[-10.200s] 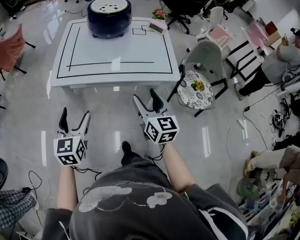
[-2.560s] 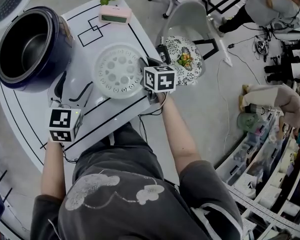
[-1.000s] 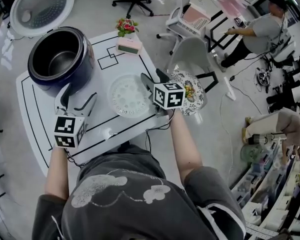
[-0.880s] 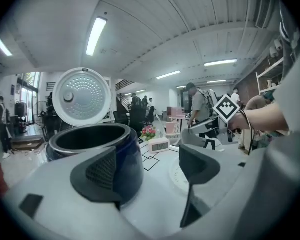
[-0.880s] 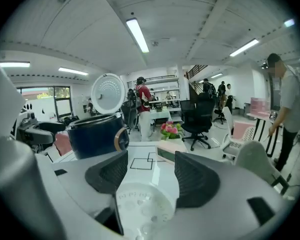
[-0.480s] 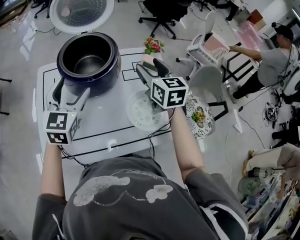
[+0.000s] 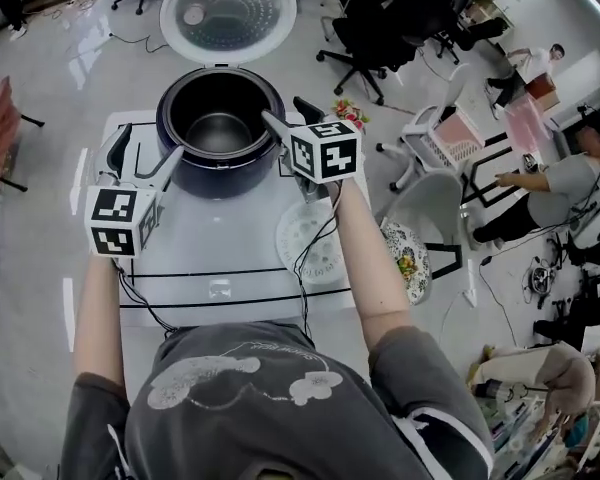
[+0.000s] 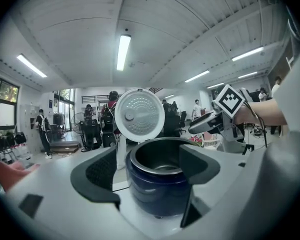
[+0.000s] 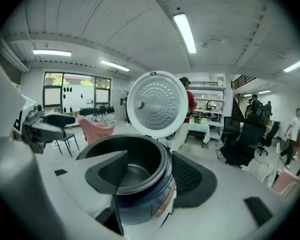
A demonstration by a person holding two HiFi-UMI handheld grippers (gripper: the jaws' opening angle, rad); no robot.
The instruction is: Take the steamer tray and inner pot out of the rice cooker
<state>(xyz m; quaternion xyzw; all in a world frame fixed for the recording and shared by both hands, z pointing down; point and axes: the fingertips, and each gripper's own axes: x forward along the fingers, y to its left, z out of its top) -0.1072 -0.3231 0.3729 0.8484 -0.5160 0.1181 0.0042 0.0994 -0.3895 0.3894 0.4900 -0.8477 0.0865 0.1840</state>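
Rice cooker (image 7: 218, 180), lid (image 7: 228, 13) up, far end of bench (image 7: 210, 258); inner pot (image 7: 220, 133) seated inside. Steamer tray (image 7: 312, 246) now out, flat on bench. Left tongs (image 7: 148, 148), right tongs (image 7: 285, 111): apart, empty, newly moved up flanking cooker; pot lift judged next.

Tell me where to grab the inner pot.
Probably the inner pot's rim, from above at its left and right sides, one jaw inside: it sits sunk in the cooker, only the rim shows, and the open lid blocks the back.
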